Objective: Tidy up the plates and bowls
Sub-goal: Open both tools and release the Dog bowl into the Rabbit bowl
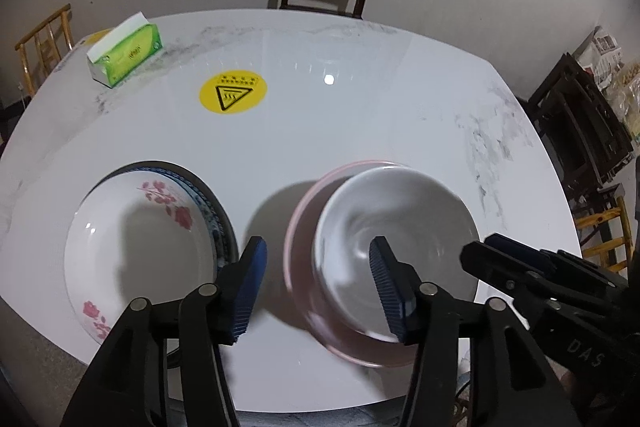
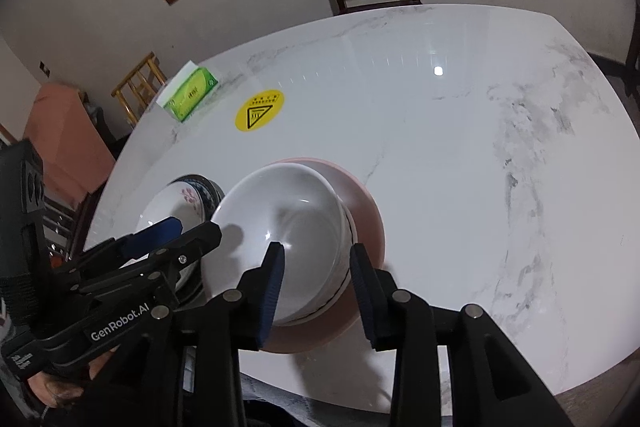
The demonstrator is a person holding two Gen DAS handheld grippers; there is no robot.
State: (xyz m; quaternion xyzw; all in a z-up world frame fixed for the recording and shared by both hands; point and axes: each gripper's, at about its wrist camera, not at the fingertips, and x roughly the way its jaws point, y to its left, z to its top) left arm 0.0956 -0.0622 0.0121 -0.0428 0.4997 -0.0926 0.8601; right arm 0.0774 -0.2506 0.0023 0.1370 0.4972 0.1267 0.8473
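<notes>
Sitting near table (image 1: 360, 115) left front edge: floral plate (image 1: 136, 247) stacked on blue-rimmed and dark plates. Hovering just right of that stack: left gripper (image 1: 318, 289), jaws spread, straddling left rim of pink bowl (image 1: 300, 267), pads not pressing. Resting at front edge, centre: white bowl (image 1: 396, 247) nested in pink bowl, tilting slightly, blurred. Coming in from right: right gripper (image 2: 316, 297), jaws parted around white bowl's near wall, apparently not pinching. Lying far back at left rear edge: green tissue box (image 1: 126, 51), yellow sticker (image 1: 233, 90) beside it.

Risks: nested bowls rocking or sliding off front edge if nudged by open fingers; grippers clashing, being close together; glazed rims slipping if re-pinched shallowly.
</notes>
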